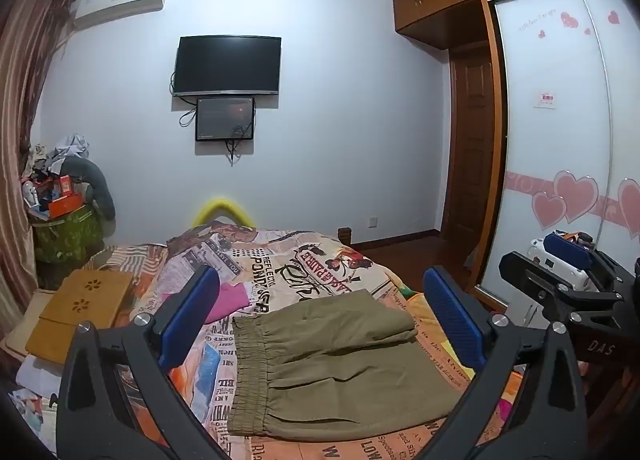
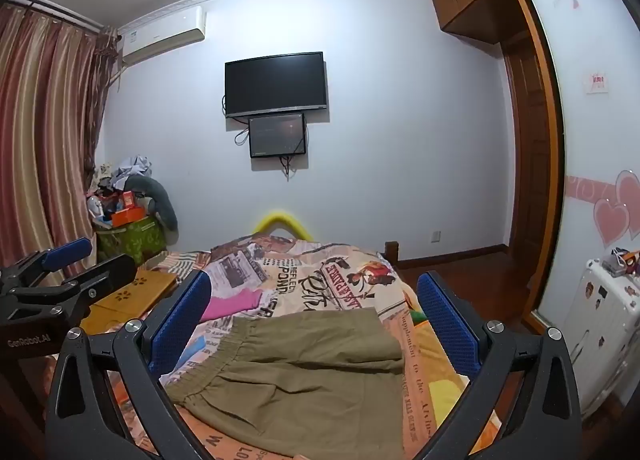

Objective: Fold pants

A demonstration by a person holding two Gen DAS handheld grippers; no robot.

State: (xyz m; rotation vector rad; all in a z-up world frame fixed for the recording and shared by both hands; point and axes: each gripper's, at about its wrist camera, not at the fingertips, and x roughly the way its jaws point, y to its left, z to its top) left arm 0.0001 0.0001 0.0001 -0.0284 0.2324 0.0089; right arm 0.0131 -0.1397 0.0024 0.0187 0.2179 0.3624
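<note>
While both tools hover above the bed, the olive pants lie folded flat on the printed quilt, near edge, elastic waistband to the left. Left gripper: blue pads spread wide, nothing between them, held above the cloth. Right gripper: likewise spread wide, empty, above the pants. Upper layer of fabric doubled over at the far side. Pink cloth on the quilt, far-left of the pants, apart from them. Wooden lap table at the left bed edge. Wall TV on the far wall; white suitcase on the right.
</note>
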